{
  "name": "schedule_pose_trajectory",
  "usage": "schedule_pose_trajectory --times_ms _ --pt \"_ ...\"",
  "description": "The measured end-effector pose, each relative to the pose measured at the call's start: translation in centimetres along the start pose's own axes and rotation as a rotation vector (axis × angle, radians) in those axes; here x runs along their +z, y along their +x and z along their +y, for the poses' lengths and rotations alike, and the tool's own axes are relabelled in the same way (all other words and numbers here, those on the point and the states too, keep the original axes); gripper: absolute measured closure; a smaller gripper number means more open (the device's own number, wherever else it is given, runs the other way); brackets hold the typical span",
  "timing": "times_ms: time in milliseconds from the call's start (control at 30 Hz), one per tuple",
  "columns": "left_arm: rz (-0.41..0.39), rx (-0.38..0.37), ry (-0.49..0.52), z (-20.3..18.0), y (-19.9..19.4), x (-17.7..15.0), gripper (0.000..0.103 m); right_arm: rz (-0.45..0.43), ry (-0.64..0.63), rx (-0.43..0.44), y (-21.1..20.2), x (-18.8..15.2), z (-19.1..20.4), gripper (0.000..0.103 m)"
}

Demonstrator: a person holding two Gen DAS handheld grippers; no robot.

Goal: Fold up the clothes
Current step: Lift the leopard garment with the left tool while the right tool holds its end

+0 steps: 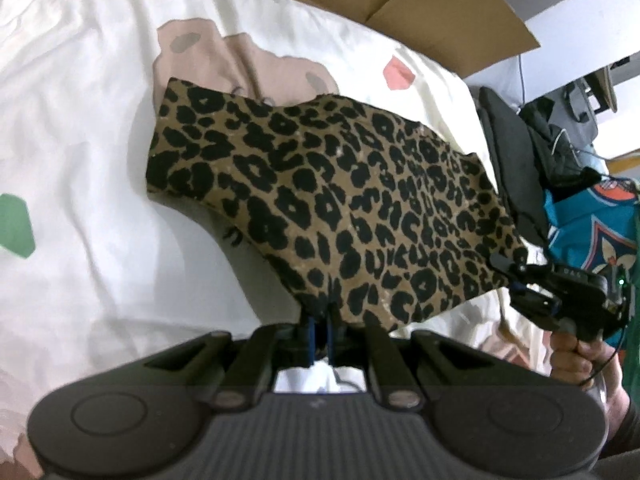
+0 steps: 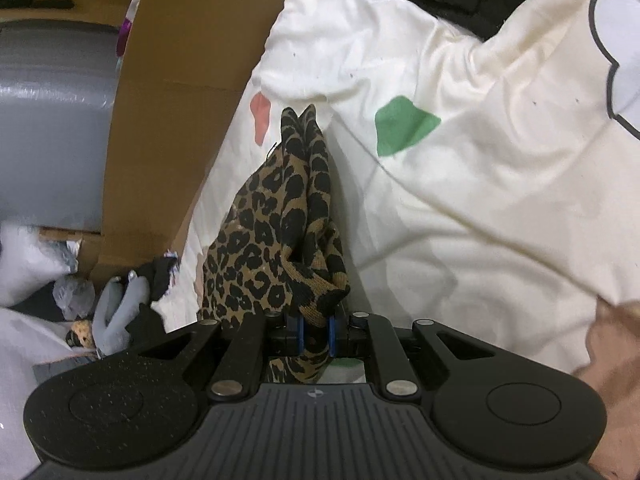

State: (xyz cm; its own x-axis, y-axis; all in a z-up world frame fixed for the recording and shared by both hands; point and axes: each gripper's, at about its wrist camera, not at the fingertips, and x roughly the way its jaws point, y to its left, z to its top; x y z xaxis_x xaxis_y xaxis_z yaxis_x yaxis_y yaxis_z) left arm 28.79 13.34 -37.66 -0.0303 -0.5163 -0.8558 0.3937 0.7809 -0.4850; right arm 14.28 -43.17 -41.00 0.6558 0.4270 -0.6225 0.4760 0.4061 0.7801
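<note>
A leopard-print garment (image 1: 320,196) hangs stretched over a cream bedspread (image 1: 80,128), its far end still resting on the bed. My left gripper (image 1: 321,316) is shut on the garment's near bottom edge. My right gripper (image 1: 516,276), held by a hand, pinches the garment's right corner. In the right wrist view the right gripper (image 2: 316,326) is shut on a bunched fold of the leopard-print garment (image 2: 280,232), which drapes away from the blue pads.
The bedspread (image 2: 480,160) has pink, green and tan patches. A cardboard box (image 1: 420,4) stands at the bed's far edge, its flap (image 2: 172,128) beside the garment. Dark clothes and a teal garment (image 1: 588,220) lie at the right. Loose items (image 2: 80,300) pile beside the bed.
</note>
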Motion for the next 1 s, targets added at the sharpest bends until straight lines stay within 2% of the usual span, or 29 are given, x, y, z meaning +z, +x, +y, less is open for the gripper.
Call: schedule_pose_trajectory --times_ms 200,400,667,1000 --pt "0.075 0.009 -0.011 -1.2 1.8 -0.2 0.098 -0.003 -0.022 -0.015 -1.2 -0.3 -0.2 0.094" --pt "0.140 -0.010 -0.033 -1.5 3.8 -1.1 0.097 -0.044 -0.081 -0.044 -2.3 0.6 0.5 0.095" --pt "0.173 -0.045 -0.074 -2.6 5.3 -2.6 0.097 -0.126 -0.137 -0.116 -2.9 2.4 1.7 0.095" --pt "0.157 -0.089 -0.142 -5.3 6.7 -4.1 0.097 -0.198 -0.206 -0.146 -3.2 5.0 3.5 0.095"
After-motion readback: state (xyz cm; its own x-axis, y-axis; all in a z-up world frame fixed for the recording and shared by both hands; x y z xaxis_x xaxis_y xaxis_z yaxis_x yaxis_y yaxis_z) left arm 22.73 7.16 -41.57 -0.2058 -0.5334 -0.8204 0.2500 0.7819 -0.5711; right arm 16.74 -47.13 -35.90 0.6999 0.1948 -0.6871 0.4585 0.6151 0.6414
